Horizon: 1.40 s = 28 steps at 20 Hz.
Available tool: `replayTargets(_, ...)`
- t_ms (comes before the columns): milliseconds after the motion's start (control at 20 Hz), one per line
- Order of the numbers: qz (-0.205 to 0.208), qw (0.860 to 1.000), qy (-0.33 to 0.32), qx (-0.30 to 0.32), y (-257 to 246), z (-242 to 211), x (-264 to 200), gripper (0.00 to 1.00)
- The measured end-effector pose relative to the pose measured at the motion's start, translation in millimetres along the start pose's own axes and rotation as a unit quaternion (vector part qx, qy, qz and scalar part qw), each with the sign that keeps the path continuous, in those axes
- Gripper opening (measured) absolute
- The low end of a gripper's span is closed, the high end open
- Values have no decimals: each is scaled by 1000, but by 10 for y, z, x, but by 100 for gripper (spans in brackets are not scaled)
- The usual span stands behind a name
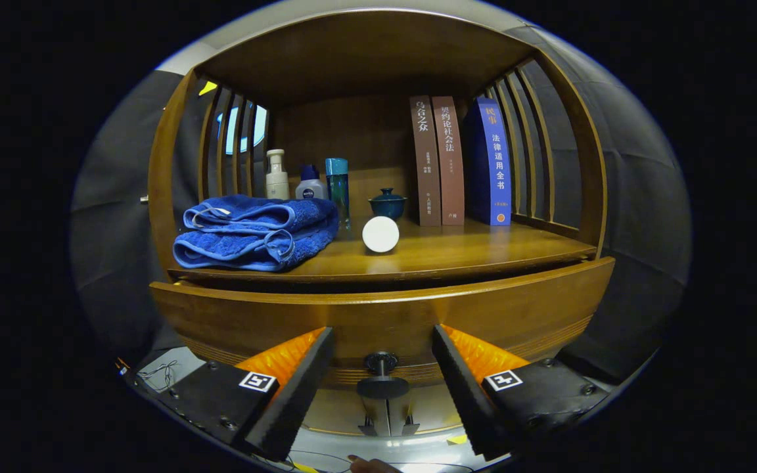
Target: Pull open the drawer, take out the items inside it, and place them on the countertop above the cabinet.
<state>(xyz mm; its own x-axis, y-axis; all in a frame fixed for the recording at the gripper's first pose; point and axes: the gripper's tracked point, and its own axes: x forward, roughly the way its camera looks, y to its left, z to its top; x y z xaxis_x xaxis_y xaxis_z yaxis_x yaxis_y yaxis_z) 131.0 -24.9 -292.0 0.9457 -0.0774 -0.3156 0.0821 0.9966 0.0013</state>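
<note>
The gripper has its jaws released, spread to either side of the drawer knob. On the worktop above, a folded blue towel lies left of a white round lid.

Countertop, landmark white round lid: bare wood in front and to its right. Folded blue towel blocks the left; bottles, teal lidded cup and books line the rear. Gripper fingers spread, drawer knob between.
</note>
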Motion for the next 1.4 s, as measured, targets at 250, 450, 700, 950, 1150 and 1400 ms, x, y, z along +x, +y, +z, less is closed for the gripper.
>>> replayTargets(250, 2, 1000, 12, 9, -8, -33, 135, 100)
replayTargets(450, -1, 1000, 15, 7, -33, -59, 165, 100)
replayTargets(700, -4, 1000, 19, 6, -41, -62, 124, 100)
replayTargets(950, -1, 1000, 10, 3, -31, 10, 3, 99)
replayTargets(1150, 1, 1000, 0, -3, -20, 125, -150, 99)
replayTargets(1400, 6, 1000, -17, -20, 13, 346, -365, 99)
